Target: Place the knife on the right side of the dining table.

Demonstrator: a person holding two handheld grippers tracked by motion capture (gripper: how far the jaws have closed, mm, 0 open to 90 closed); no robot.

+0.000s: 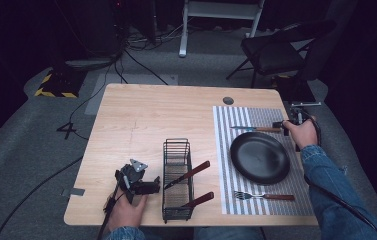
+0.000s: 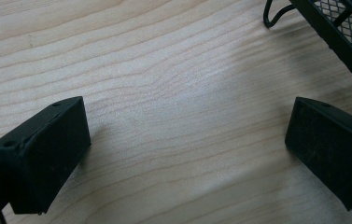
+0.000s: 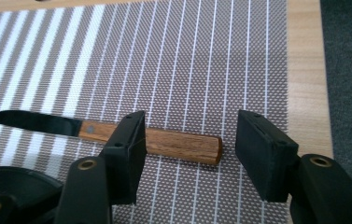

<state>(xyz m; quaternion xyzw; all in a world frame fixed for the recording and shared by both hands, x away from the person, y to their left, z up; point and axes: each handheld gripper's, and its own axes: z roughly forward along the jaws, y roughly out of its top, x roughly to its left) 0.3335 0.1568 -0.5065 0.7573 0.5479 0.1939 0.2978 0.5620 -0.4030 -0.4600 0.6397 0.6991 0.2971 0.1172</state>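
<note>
The knife point(image 3: 117, 135) lies on the striped placemat point(image 3: 201, 56), beyond the black plate point(image 1: 259, 157). The right hand-held gripper point(image 3: 190, 154) stands wide over its wooden handle without pressing. The left hand-held gripper point(image 2: 183, 154) is wide over bare tabletop point(image 2: 164, 70)

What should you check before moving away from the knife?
1. Right gripper jaws open: ok.
2. Knife lying flat on the striped mat: ok.
3. Knife beside the black plate, not on it: ok.
4. Pads off the knife handle: cannot tell, one jaw hides part of it.
5. Fork on the mat at the plate's other side: ok.
6. Left gripper open over bare table: ok.
</note>
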